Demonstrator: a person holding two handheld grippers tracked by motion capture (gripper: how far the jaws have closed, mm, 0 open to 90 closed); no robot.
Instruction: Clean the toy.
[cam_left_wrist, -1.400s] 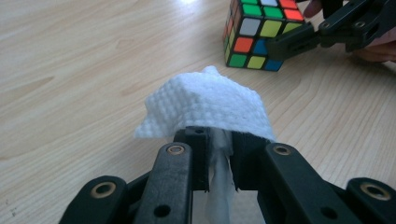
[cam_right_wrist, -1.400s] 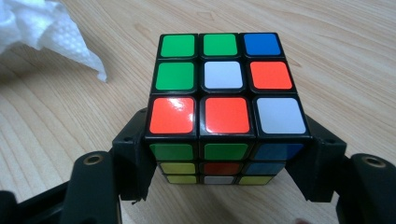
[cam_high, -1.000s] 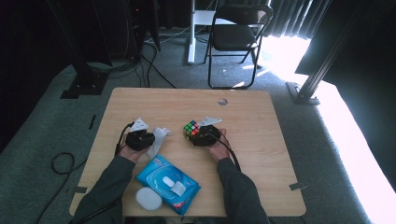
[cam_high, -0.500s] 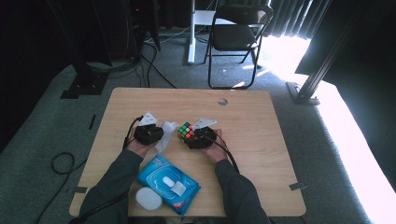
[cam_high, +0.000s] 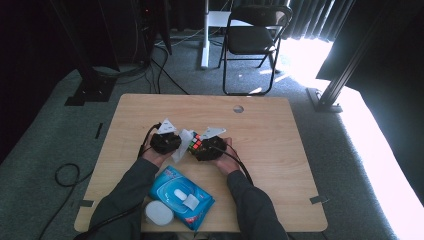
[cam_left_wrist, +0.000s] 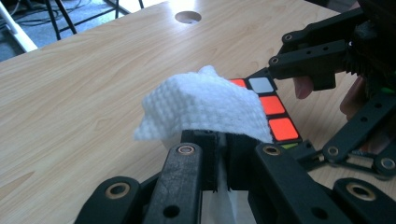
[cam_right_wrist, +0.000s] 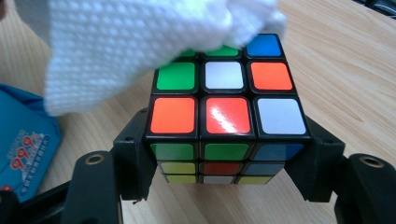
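The left gripper pinched a white textured wipe over the multicoloured plastic puzzle cube; the right gripper clamped that cube.

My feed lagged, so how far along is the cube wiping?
Done: a white wipe is out of the blue pack and clamped in the left tongs; the right tongs grip the cube. In hand: the wipe lies on the cube's top. Left: the other faces, judging by appearances.

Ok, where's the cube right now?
The cube is clamped in the right gripper near the table's middle in the high view, with the wipe in the left gripper draped over its far edge.
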